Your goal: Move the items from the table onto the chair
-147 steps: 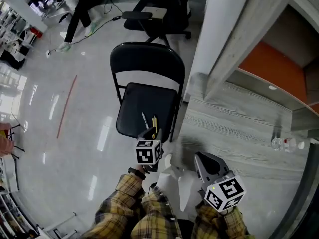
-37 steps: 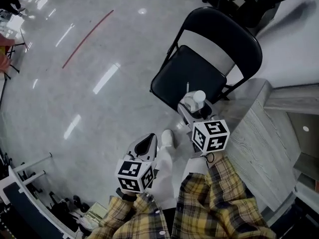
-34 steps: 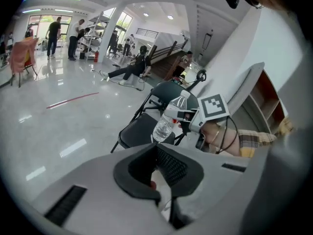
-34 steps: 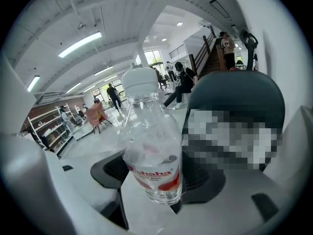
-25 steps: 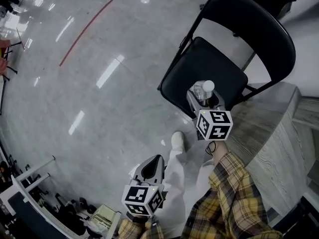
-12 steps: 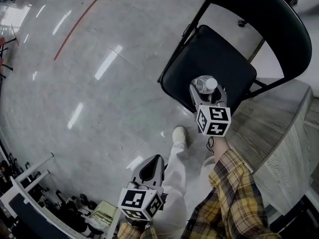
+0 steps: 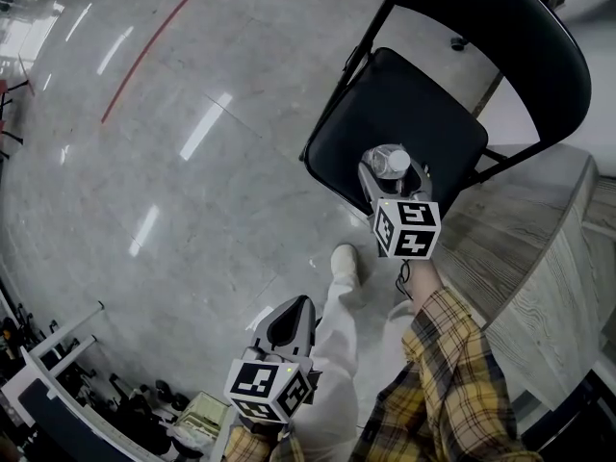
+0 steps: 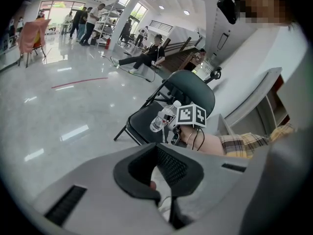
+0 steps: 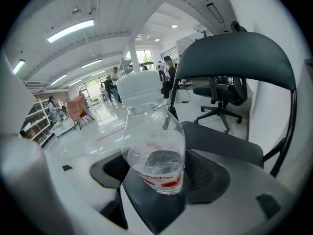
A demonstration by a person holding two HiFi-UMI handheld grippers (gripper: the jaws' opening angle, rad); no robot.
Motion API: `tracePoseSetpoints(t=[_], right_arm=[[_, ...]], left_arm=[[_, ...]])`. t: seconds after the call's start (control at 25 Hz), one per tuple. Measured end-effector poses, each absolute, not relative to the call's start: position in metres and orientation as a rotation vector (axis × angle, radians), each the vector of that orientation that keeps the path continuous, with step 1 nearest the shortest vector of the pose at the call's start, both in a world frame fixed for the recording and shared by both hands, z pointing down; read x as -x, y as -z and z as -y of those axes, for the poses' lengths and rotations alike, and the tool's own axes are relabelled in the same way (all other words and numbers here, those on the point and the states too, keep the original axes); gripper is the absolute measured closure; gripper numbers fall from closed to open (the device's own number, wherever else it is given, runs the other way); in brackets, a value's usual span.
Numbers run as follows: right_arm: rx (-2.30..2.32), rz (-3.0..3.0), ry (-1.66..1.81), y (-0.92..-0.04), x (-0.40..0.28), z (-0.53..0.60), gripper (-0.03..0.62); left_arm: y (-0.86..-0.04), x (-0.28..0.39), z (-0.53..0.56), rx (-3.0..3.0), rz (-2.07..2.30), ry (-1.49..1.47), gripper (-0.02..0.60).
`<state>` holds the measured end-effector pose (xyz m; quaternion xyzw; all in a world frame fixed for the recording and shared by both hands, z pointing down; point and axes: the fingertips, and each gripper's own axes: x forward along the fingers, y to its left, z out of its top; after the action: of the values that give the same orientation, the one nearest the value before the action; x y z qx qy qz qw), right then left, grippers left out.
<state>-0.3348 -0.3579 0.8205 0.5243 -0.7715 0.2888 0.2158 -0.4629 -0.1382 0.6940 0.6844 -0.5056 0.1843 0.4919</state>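
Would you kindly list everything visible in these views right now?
water bottle: one, clear, white cap, red label, over the folding chair's seat.
folding chair: one, black, beside the table.
table: one, grey wood grain, head view's right.
floor line: one, red, upper left.
office chair: one, black, behind the folding chair.
people: several, distant.
right gripper: one, white, gripping the water bottle.
left gripper: one, white, shut, empty.
sleeve: one, plaid, right arm.
shoe: one, white.
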Motion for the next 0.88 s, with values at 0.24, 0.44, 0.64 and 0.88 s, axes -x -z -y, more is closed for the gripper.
tracePoseSetpoints(t=[0.24, 0.44, 0.64, 0.88], right_arm=[[-1.502, 2.139, -0.801, -0.804, 0.333, 0.344, 0.260], [-1.529, 2.174, -0.849, -0.771, 0.337, 0.320, 0.260], [-1.587, 2.288, -0.974, -0.693, 0.338, 0.298, 0.261], [-1.660, 2.506, -1.024, -0.555, 0.308, 0.274, 0.273]], left_arm=[[-0.683, 0.458, 0.135, -1.701, 1.219, -0.455, 0.577], [-0.668, 0.453, 0.137, -1.746, 1.230, -0.455, 0.577], [-0.629, 0.442, 0.150, -1.812, 1.240, -0.441, 0.577], [-0.554, 0.404, 0.173, -1.977, 1.231, -0.420, 0.577]])
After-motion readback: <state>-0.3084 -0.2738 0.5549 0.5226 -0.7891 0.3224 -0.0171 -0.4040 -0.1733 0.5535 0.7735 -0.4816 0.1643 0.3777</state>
